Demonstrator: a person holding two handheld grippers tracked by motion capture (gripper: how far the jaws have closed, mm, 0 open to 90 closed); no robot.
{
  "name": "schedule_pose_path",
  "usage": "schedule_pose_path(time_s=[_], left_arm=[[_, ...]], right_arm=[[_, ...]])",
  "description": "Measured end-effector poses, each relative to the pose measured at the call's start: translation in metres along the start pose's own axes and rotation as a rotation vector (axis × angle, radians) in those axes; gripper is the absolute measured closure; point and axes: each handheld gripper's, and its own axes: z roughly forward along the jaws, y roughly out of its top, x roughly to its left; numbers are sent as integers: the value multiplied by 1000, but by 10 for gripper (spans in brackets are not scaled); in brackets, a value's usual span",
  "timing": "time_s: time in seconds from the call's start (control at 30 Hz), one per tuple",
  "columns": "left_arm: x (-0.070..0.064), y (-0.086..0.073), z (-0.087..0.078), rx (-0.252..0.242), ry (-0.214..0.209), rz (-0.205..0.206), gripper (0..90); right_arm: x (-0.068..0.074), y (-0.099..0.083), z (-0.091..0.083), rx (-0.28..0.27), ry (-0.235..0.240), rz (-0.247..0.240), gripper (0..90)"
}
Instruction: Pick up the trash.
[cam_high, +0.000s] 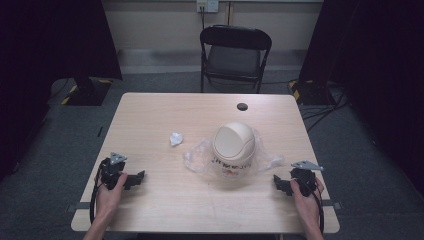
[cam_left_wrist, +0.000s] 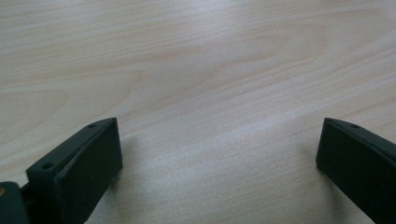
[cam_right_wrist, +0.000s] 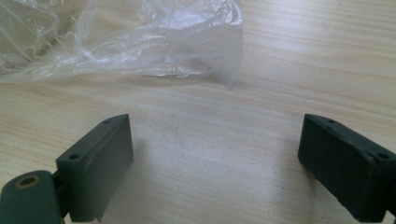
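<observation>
A cream-coloured small bin with a domed swing lid (cam_high: 233, 146) stands near the middle of the wooden table (cam_high: 150, 115), on a clear plastic bag (cam_high: 197, 157) that spreads around its base. A crumpled white paper ball (cam_high: 175, 138) lies to the bin's left. My left gripper (cam_high: 135, 179) rests low at the table's front left, jaws wide apart over bare wood (cam_left_wrist: 210, 116). My right gripper (cam_high: 280, 184) rests at the front right, also open, with the edge of the plastic bag (cam_right_wrist: 140, 42) just beyond its jaws.
A black folding chair (cam_high: 235, 52) stands behind the table's far edge. A round black cable hole (cam_high: 242, 106) sits near the table's back. Dark curtains and stand bases flank the table on both sides.
</observation>
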Motion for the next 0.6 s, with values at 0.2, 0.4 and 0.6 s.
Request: schedule_pose_path(time_s=[0.2,0.4,0.6], left_arm=[[0,0,0,0,-2,1,0],[1,0,-1,-1,-3,7,2],[3,-4,-7,-31,12,-20,161]], right_arm=[[0,0,0,0,0,0,94],[0,0,0,1,0,-2,95],[0,0,0,0,1,-4,95]])
